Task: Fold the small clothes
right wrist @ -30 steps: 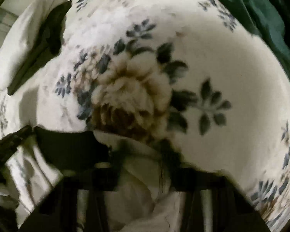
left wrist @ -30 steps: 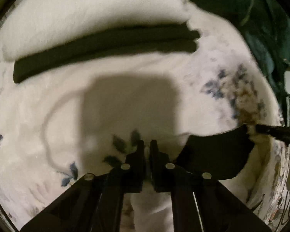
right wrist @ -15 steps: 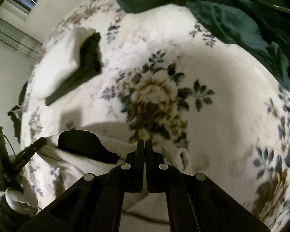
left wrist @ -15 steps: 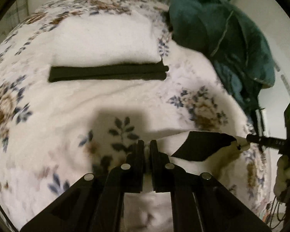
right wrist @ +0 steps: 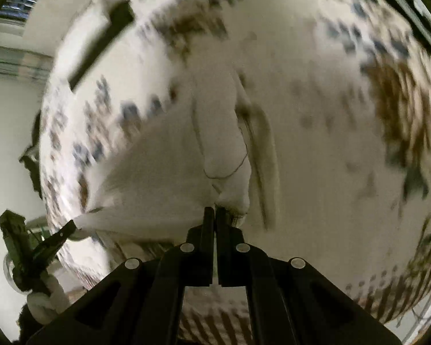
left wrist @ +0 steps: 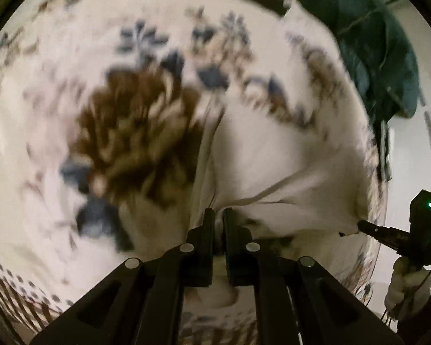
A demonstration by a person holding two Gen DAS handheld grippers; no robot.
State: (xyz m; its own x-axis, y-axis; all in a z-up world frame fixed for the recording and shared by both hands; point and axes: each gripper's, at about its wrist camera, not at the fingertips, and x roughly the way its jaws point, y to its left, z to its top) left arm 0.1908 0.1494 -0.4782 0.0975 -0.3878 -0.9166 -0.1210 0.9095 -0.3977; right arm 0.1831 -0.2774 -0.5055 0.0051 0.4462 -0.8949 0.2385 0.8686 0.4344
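Floral blanket (left wrist: 57, 132), cream with brown and blue flower print, blurred in both views; it carries everything listed.

Item: white garment (left wrist: 273, 155), small, stretched taut between the two tools at the blanket's near edge, with a fold ridge running away from the near side.

Item: left gripper (left wrist: 219, 215), black, jaws closed on one corner of the white garment; also seen from the right wrist view (right wrist: 69, 228), pinching the cloth's far-left tip.

Item: right gripper (right wrist: 215, 214), black, jaws closed on the opposite corner; in the left wrist view (left wrist: 365, 225) its tip bites the garment's right end.

Item: folded white piece with dark band (right wrist: 100, 37), lying at the blanket's far edge, well apart from the held garment.

Item: green cloth (left wrist: 373, 46), heaped at the far right corner.
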